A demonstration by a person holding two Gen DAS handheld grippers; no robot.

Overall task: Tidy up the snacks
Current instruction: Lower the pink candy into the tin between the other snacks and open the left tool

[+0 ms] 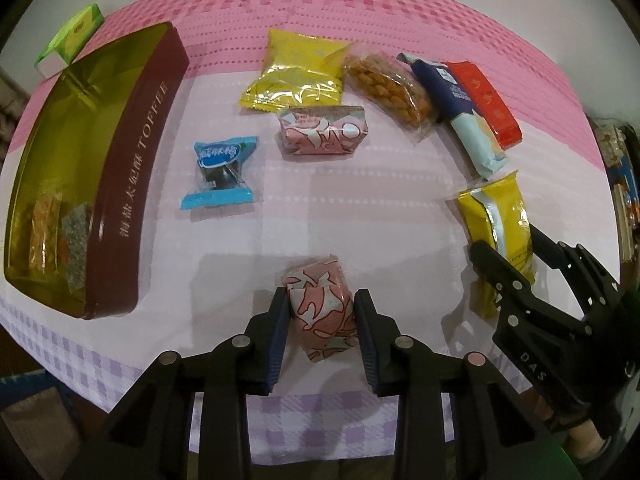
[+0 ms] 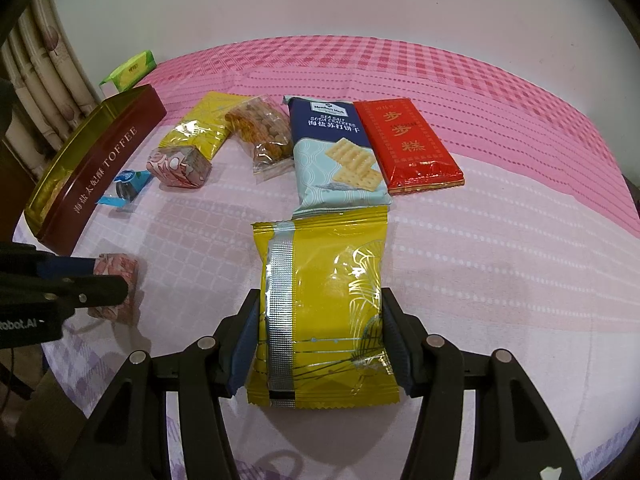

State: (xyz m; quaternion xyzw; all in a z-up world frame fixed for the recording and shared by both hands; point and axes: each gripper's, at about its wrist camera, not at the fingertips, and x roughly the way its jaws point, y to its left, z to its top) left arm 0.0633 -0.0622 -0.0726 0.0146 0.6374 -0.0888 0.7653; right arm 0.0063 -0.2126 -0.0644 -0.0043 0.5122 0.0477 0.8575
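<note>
My left gripper [image 1: 321, 300] is shut on a small pink patterned snack packet [image 1: 322, 308] near the table's front edge; the same packet [image 2: 120, 280] shows at the left of the right wrist view, between the left gripper [image 2: 108, 276] fingers. My right gripper [image 2: 320, 312] is shut on a yellow foil snack bag [image 2: 320, 304], which lies on the cloth; that bag [image 1: 498, 220] and the right gripper [image 1: 508, 252] appear at the right of the left wrist view. An open maroon toffee tin [image 1: 132, 168] with a gold inside stands at the left and holds a few wrapped snacks.
On the pink checked tablecloth [image 1: 360, 208] lie a second pink packet [image 1: 322, 132], a blue candy [image 1: 220, 172], another yellow bag [image 1: 298, 72], a clear bag of nuts [image 1: 388, 84], a soda cracker pack [image 2: 336, 152] and a red pack [image 2: 408, 144]. A green box [image 1: 70, 36] sits behind the tin.
</note>
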